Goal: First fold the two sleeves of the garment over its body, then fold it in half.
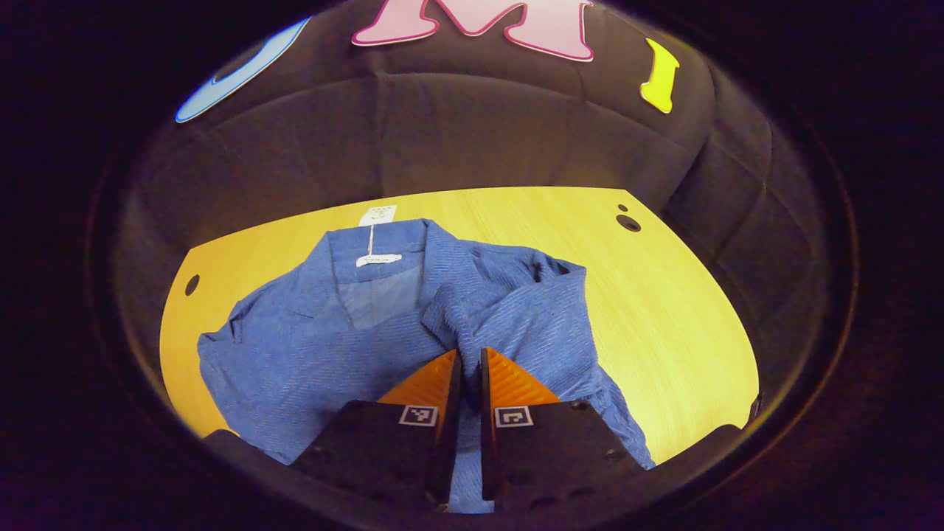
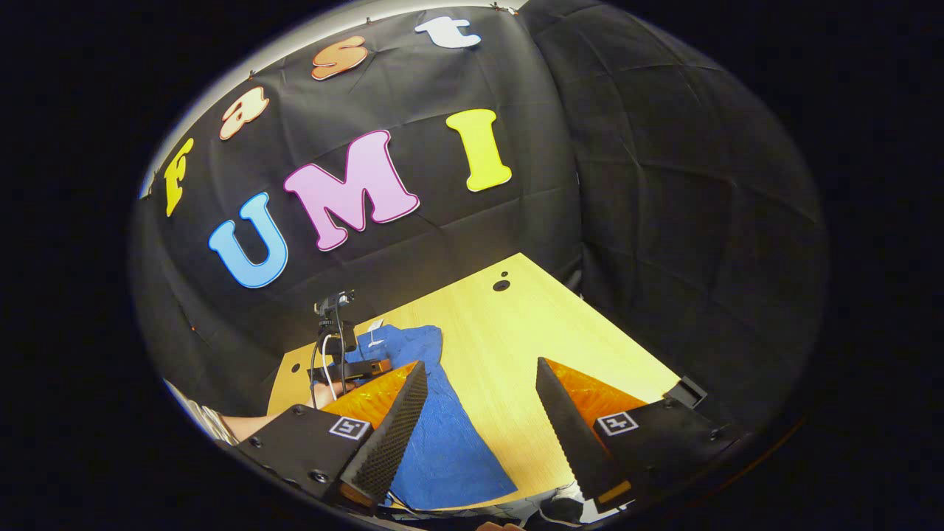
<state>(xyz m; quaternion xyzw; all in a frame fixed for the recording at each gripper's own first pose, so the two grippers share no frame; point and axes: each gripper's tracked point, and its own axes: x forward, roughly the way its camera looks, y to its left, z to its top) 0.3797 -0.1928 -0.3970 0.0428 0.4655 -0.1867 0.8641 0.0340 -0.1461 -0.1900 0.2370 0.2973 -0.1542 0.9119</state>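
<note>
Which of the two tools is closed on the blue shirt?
The left tool: its fingers pinch a fold of the blue shirt. The right tool is wide open above the table.

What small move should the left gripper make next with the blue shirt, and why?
Probably open the left gripper and lift off. Its fingers are pinched on a fold of the blue striped shirt, already over the shirt's body on the yellow wooden table; both sleeves look folded in. The right gripper hangs open above the table, ready for the half fold.
</note>
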